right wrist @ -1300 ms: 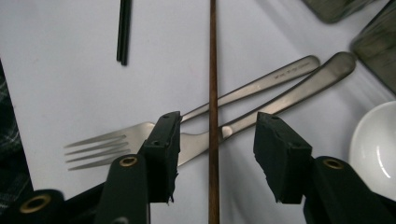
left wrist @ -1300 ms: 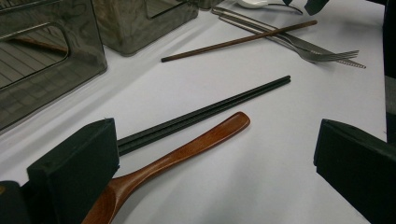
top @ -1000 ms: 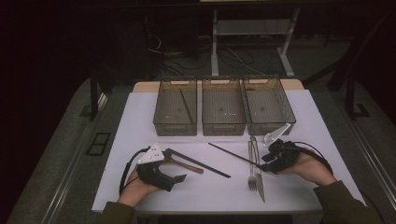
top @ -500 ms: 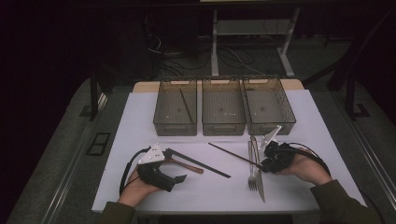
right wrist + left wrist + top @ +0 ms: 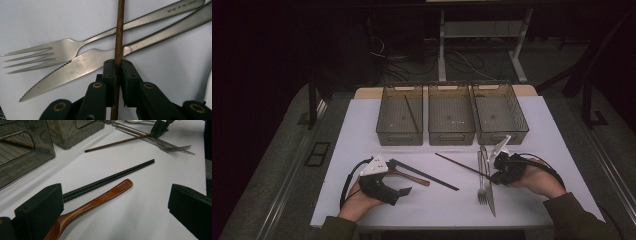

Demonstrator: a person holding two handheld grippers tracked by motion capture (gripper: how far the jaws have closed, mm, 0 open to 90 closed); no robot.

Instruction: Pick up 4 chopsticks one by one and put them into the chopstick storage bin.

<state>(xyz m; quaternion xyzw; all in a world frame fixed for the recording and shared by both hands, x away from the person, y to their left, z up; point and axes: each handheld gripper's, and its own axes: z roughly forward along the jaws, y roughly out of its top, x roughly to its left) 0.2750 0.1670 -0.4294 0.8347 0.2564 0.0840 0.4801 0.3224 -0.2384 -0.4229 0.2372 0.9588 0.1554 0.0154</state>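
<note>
One thin brown chopstick (image 5: 119,32) sits clamped in the right gripper (image 5: 117,65).

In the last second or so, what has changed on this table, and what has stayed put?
The right gripper has just been closing its jaws, and now they pinch the brown chopstick where it lies across the knife and fork. The hand barely shifted. The left gripper stayed open beside the wooden spoon and black chopsticks. The three bins did not move.
</note>
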